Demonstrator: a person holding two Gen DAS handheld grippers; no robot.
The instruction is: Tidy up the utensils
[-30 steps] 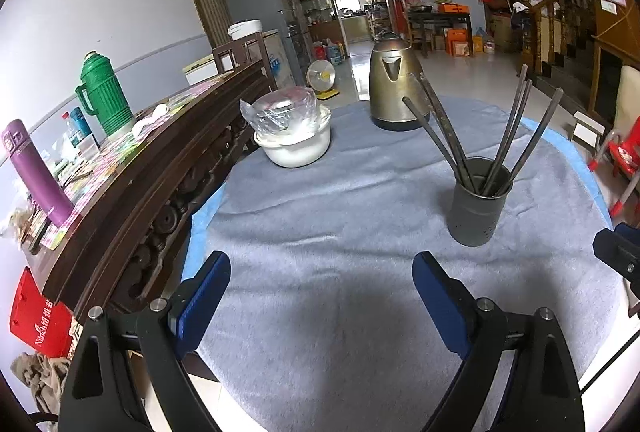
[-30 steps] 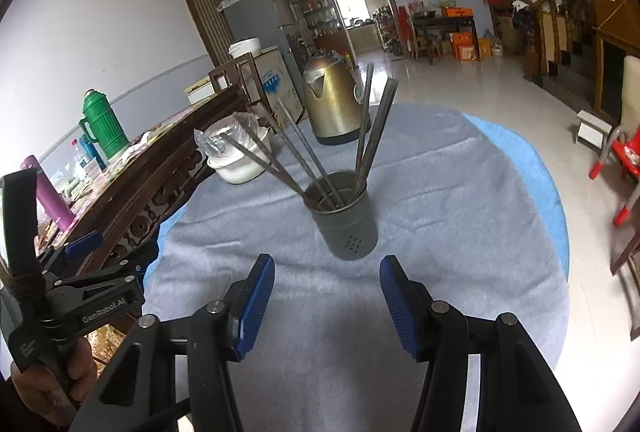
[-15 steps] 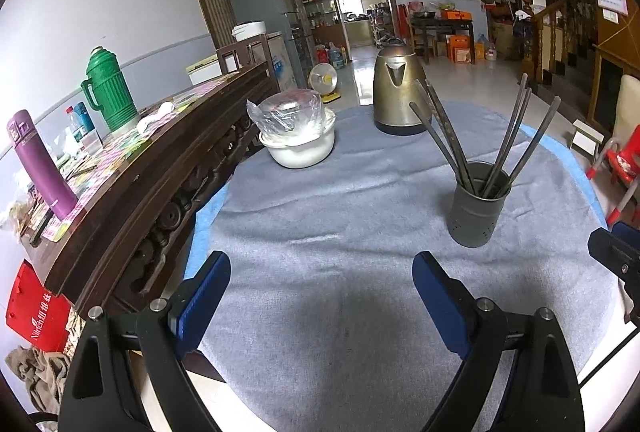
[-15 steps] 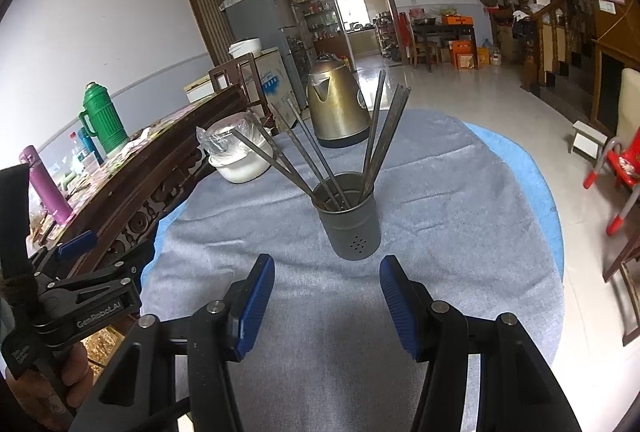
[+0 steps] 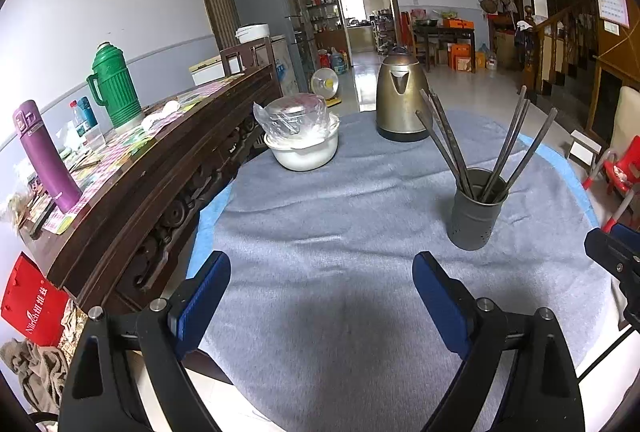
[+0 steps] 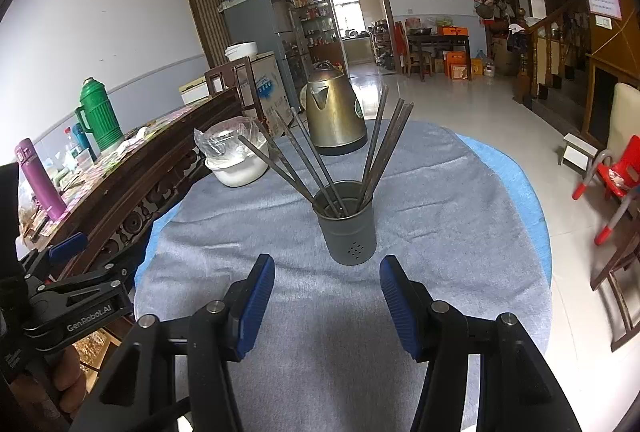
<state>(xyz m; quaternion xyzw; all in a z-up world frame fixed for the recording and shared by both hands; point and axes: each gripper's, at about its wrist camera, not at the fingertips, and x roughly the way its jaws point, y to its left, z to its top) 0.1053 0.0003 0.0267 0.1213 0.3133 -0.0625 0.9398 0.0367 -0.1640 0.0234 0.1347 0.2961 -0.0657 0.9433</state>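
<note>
A dark grey utensil holder (image 6: 349, 228) stands upright on the grey table cloth (image 6: 432, 192), with several dark chopsticks (image 6: 384, 148) leaning out of it. In the left wrist view the holder (image 5: 475, 210) is at the right. My right gripper (image 6: 327, 296) is open and empty, just short of the holder. My left gripper (image 5: 322, 296) is open and empty over the cloth near the table's front edge, to the left of the holder. The left gripper also shows in the right wrist view (image 6: 68, 296), at the left edge.
A bronze kettle (image 5: 401, 98) stands at the back of the table. A white bowl (image 5: 305, 148) with a plastic-wrapped container is at the back left. A dark wooden sideboard (image 5: 160, 168) with a green thermos (image 5: 112, 86) and a purple flask (image 5: 44, 156) runs along the left.
Both grippers have drawn back and risen a little; the holder and table look slightly farther away and more of the ceiling shows. Nothing on the table has moved.
</note>
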